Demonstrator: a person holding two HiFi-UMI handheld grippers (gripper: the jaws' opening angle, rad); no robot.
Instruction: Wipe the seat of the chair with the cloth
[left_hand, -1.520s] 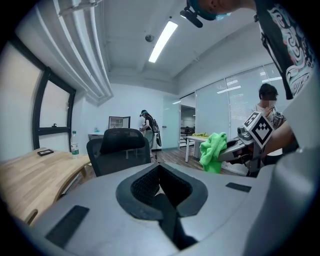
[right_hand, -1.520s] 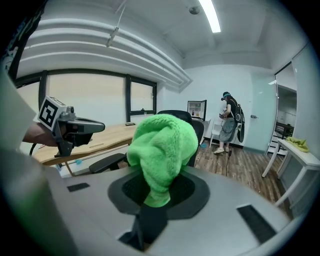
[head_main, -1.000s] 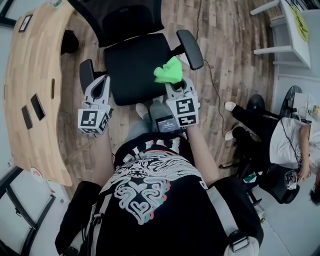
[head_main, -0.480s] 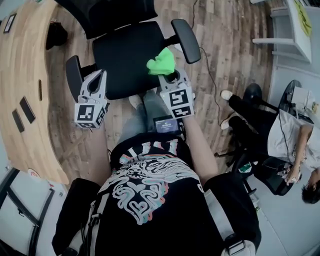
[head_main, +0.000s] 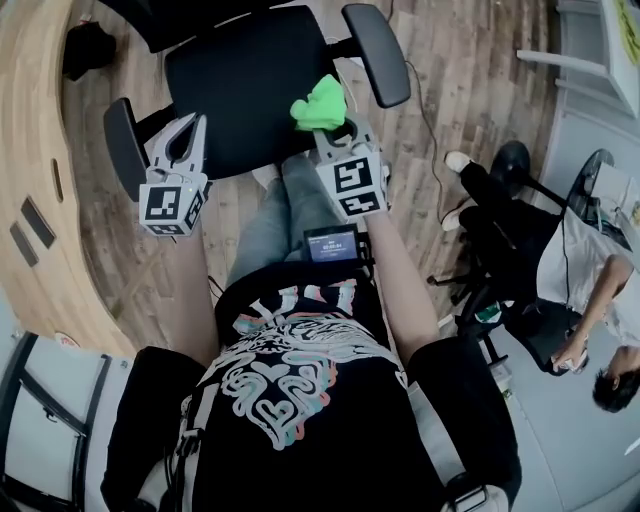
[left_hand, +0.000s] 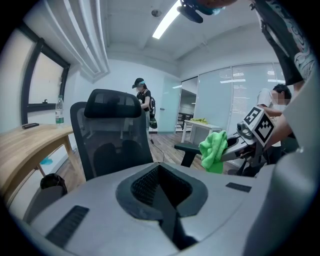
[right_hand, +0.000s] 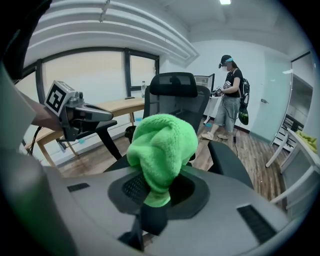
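The black office chair's seat (head_main: 240, 90) lies ahead of me in the head view, with armrests on both sides. My right gripper (head_main: 337, 130) is shut on a bunched bright green cloth (head_main: 320, 102), held over the seat's front right corner by the right armrest (head_main: 376, 55). In the right gripper view the cloth (right_hand: 162, 147) fills the middle and hides the fingertips. My left gripper (head_main: 189, 122) is shut with nothing in it, by the seat's front left corner near the left armrest (head_main: 119, 145). The left gripper view shows the backrest (left_hand: 112, 137) and the cloth (left_hand: 214, 150).
A curved wooden desk (head_main: 30, 200) runs along the left. At the right a seated person (head_main: 570, 290) and another black chair (head_main: 512, 185) are close by. A white table (head_main: 600, 60) stands at the far right. Someone stands behind the chair (right_hand: 231, 95). A cable (head_main: 425, 100) crosses the wood floor.
The chair has slid up and leftward in the head view and looks more tilted. Both grippers rose with it, staying at the seat's front corners. The cloth stays held.
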